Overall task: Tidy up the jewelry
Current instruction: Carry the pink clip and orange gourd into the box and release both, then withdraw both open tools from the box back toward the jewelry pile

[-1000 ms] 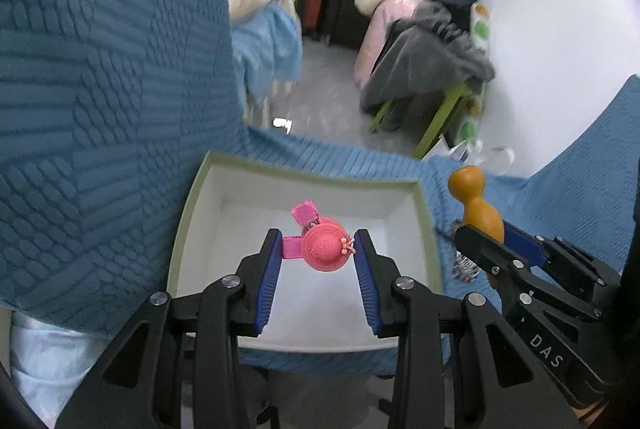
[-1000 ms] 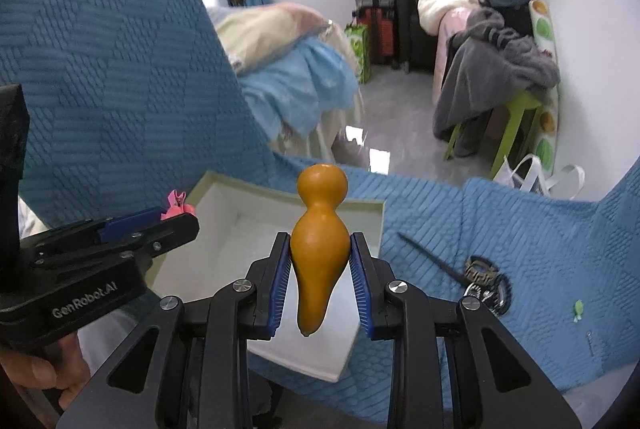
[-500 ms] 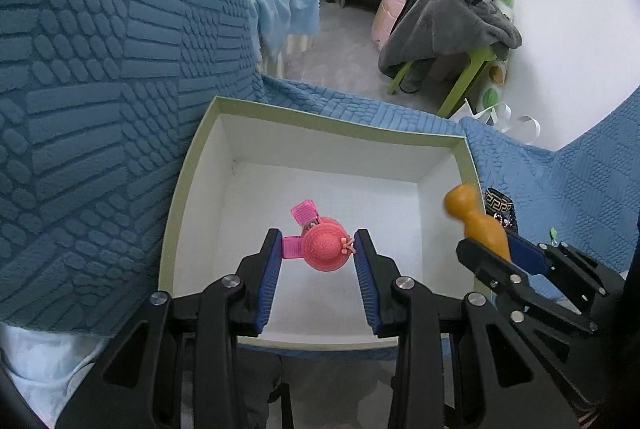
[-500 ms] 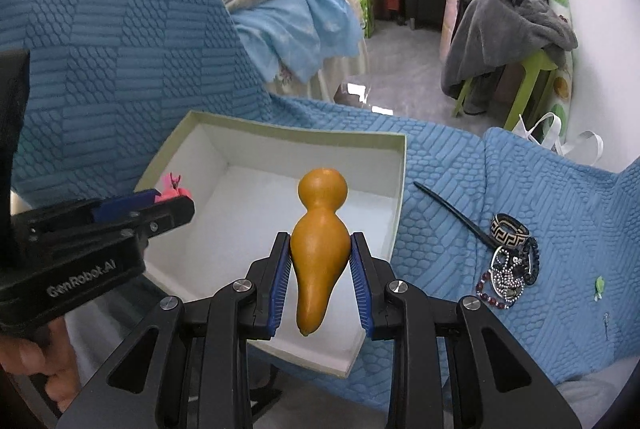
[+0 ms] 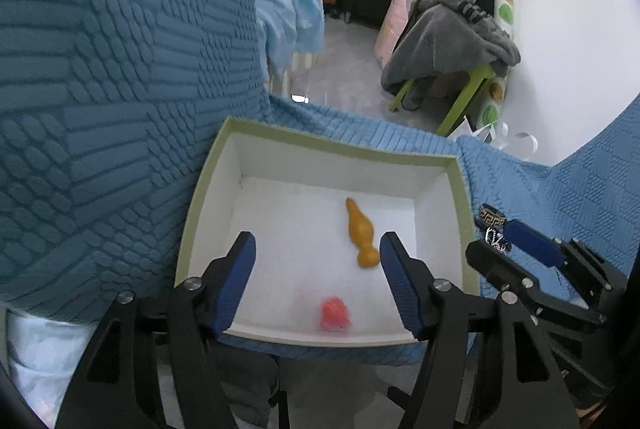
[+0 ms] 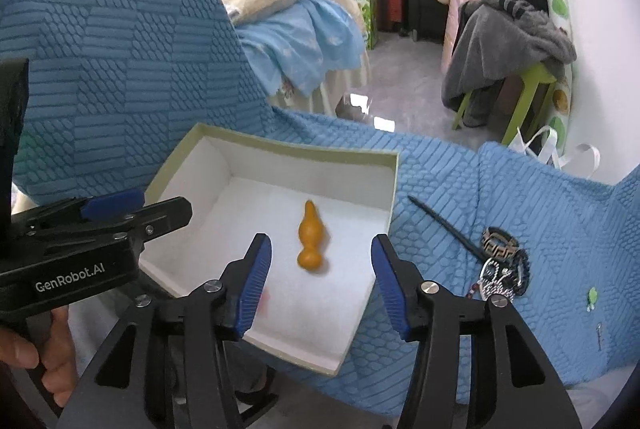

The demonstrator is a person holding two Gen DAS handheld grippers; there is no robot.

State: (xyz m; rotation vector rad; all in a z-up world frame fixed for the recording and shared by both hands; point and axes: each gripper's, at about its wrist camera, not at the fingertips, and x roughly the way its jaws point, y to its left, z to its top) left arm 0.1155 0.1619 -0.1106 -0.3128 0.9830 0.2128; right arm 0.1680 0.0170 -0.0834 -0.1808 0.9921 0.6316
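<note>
Both jaws gape wide, holding nothing. The orange gourd [image 6: 311,243] lies in the box [image 6: 394,189] between the right gripper [image 6: 320,281] jaws; the pink piece [image 5: 334,314] lies between the left gripper [image 5: 318,283] jaws. Lift straight clear before reaching for the bracelets [image 6: 502,263].

box [image 5: 200,197] open-topped, gourd [image 5: 361,233] mid-floor, pink charm [image 5: 334,314] by near wall

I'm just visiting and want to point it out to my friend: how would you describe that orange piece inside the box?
Find the blue quilted cover, then the open white box with a pale green rim resting on it. On the box floor lies the orange gourd-shaped piece, with a small round bulb, a pinched waist and a longer tapering body. Its only neighbour in the box is a small, blurry pink piece.
</note>
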